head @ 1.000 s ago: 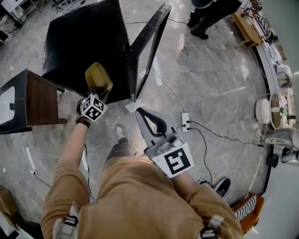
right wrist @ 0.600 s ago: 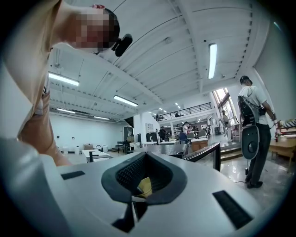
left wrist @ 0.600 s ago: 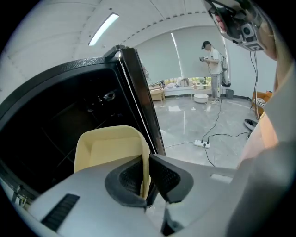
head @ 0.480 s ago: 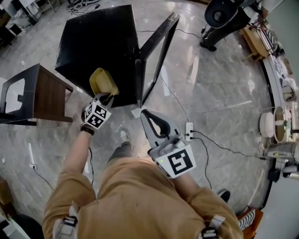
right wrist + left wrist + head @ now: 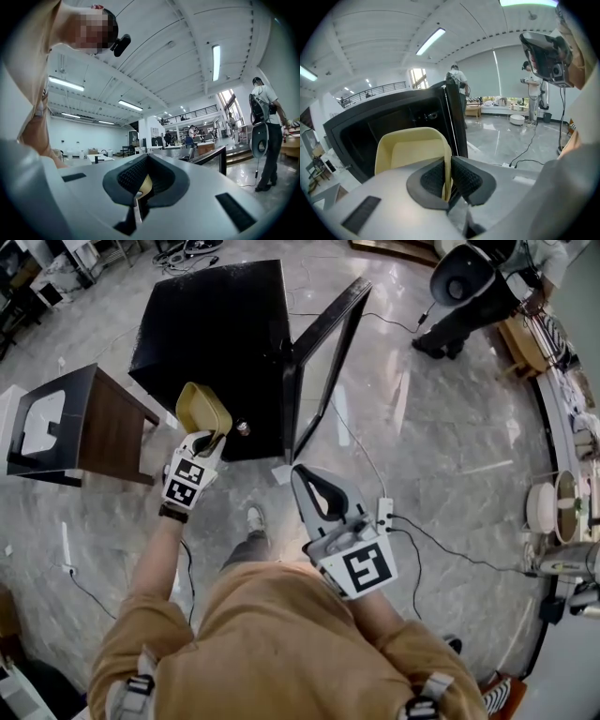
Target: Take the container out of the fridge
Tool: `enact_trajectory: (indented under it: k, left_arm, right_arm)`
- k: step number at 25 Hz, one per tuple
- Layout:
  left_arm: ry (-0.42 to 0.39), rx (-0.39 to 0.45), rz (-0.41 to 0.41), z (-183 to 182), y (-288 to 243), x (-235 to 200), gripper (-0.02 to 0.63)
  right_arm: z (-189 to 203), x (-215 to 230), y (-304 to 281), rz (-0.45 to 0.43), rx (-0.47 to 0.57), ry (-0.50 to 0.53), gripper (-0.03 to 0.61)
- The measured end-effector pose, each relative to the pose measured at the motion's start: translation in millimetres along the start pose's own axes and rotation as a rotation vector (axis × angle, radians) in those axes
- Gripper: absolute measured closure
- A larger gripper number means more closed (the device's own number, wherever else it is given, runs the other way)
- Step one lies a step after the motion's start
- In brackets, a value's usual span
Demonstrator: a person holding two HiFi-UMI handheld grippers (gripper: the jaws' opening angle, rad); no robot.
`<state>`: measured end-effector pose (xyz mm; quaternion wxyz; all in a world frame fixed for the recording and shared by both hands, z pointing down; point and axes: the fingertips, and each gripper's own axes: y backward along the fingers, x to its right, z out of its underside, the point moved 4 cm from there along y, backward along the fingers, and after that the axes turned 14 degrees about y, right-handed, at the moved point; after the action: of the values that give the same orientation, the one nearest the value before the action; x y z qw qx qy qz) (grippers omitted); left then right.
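The container (image 5: 202,409) is a pale yellow tub with rounded corners. My left gripper (image 5: 208,439) is shut on its rim and holds it in the air in front of the black fridge (image 5: 216,324). In the left gripper view the tub's wall (image 5: 412,150) is pinched between the two black pads, with the fridge (image 5: 384,117) behind it. The fridge door (image 5: 323,362) stands open to the right. My right gripper (image 5: 302,472) is shut with nothing in it, below the door. In the right gripper view its jaws (image 5: 146,159) meet at the tips.
A dark wooden side table (image 5: 103,427) stands left of the fridge. A small can (image 5: 243,427) shows at the fridge's lower front. A power strip (image 5: 383,513) and cables lie on the glossy floor. A person (image 5: 469,287) stands at the upper right, and shelving (image 5: 562,502) lines the right edge.
My left gripper has lifted the container higher in front of the fridge and rolled a little. The right gripper has shifted slightly and stays shut.
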<state>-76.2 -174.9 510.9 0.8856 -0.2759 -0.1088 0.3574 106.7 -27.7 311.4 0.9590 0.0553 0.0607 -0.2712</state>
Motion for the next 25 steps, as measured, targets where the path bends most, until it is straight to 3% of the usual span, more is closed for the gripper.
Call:
enact_trajectory:
  k: [13,25]
  left_arm:
    - [0.172,0.108,-0.032,5.0,59.6,7.8,0.589]
    - [0.251,0.224,-0.07,-10.9,107.2,11.4,0.589]
  right_arm:
    - [-5.7,-1.7,19.0,0.0,0.014,0.007,0.578]
    - [-1.4,4.1,31.5,-0.01,-0.015,0.025,0.578]
